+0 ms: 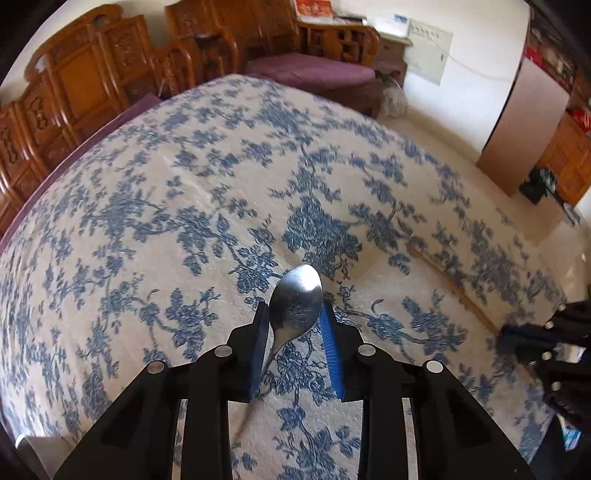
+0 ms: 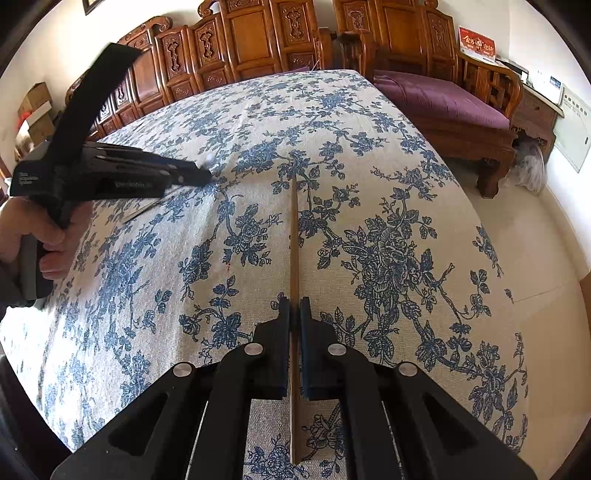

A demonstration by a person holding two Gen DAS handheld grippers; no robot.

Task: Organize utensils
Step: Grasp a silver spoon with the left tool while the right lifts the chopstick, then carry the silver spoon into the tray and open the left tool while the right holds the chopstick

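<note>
My left gripper (image 1: 293,314) is shut on a metal spoon (image 1: 295,299), bowl up and forward, handle running down between the blue pads, held above the table. In the right wrist view the left gripper (image 2: 203,173) shows at the left with the hand on it. My right gripper (image 2: 294,310) is shut on a brown wooden chopstick (image 2: 294,236) that points straight ahead over the cloth. In the left wrist view the right gripper (image 1: 517,336) shows at the right edge, near chopsticks (image 1: 454,284) on the cloth.
The table carries a white cloth with blue flowers (image 2: 258,129). Carved wooden chairs (image 2: 258,33) stand behind it. A purple-cushioned bench (image 2: 439,96) stands at the right. The pale floor (image 2: 535,240) lies past the table's right edge.
</note>
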